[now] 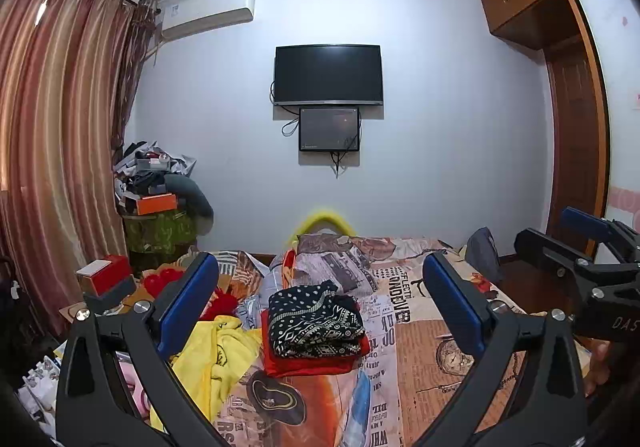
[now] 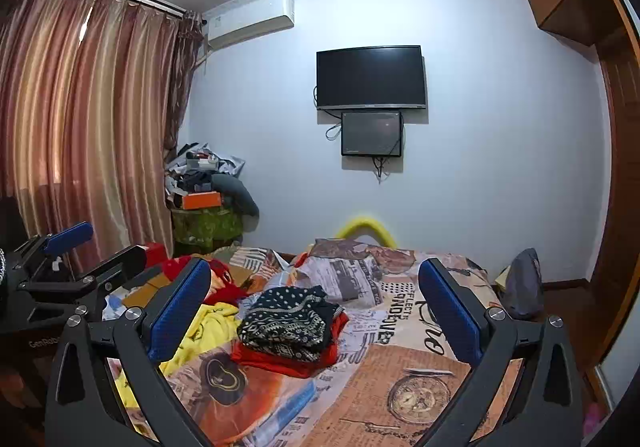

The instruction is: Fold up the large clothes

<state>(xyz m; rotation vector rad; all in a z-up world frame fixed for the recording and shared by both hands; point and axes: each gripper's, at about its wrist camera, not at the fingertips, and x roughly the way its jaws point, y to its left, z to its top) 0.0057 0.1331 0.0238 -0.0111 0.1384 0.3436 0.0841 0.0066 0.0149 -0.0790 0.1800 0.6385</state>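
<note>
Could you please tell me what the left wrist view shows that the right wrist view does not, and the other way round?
Only the left wrist view shows the right gripper entering at its right edge, plus a red and white box at the left. Only the right wrist view shows the left gripper at its left edge. Both share the folded black patterned garment lying on a folded red one, the unfolded yellow garment, the printed bedcover and the wall television.

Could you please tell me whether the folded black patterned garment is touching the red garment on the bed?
Touching. The left wrist view shows the black patterned garment lying directly on the folded red garment, whose edges stick out beneath it.
</note>
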